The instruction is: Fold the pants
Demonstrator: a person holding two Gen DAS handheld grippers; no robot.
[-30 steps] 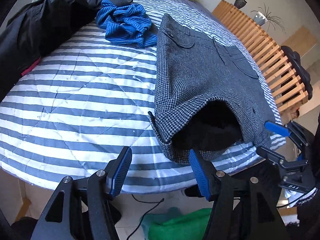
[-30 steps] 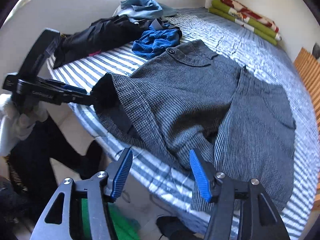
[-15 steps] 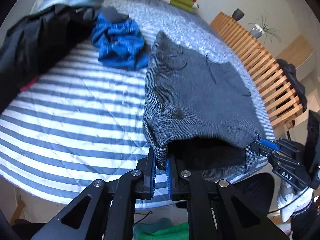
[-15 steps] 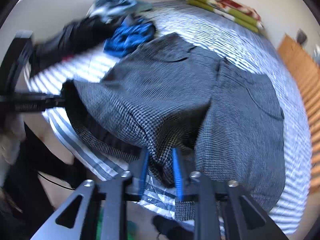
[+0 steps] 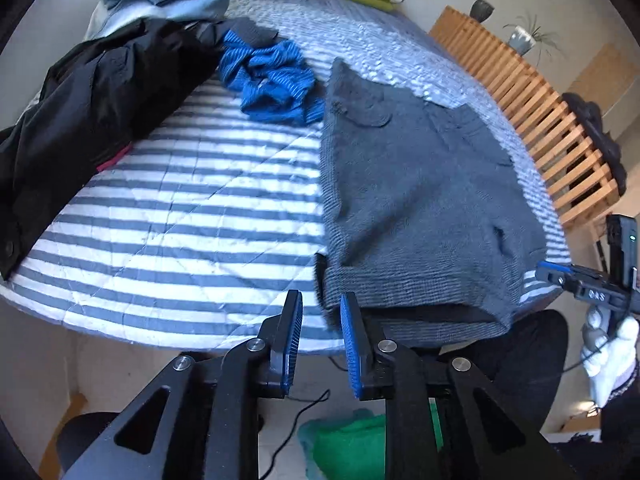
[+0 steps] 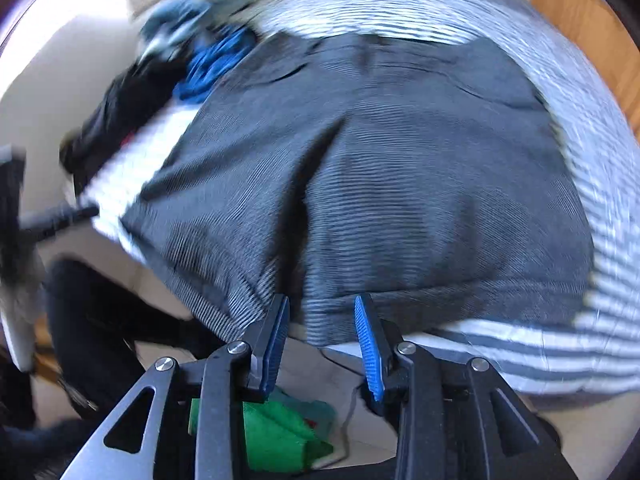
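Left wrist view shows our left tongs point(image 5: 320, 332) with the pads slightly apart. They have just been opening, and nothing sits between them now; the near hem corner of the grey pants point(image 5: 416, 200) lies just beyond the tips, free of the pads. The pants rest flat on the striped bed point(image 5: 192, 216), hem at the near edge and waist toward the far side, close to a crumpled blue garment point(image 5: 272, 80) and near a black jacket point(image 5: 80, 112).

Right wrist view is blurred, yet we can see our right tongs point(image 6: 322, 334) also parted, having just been opening, with the hem lying just past the blue pads and not pinched. The same tool shows at the right edge of the left view.

We judge the pants spread out, with the fold itself not yet made. The risks we see from here:
- The hem hangs at the bed's edge, so a careless brush from either tool may drag it off.
- A shallow bite may catch only the top layer, and the leg would open when lifted.
- Folding toward the waist may sweep cloth onto the blue garment.
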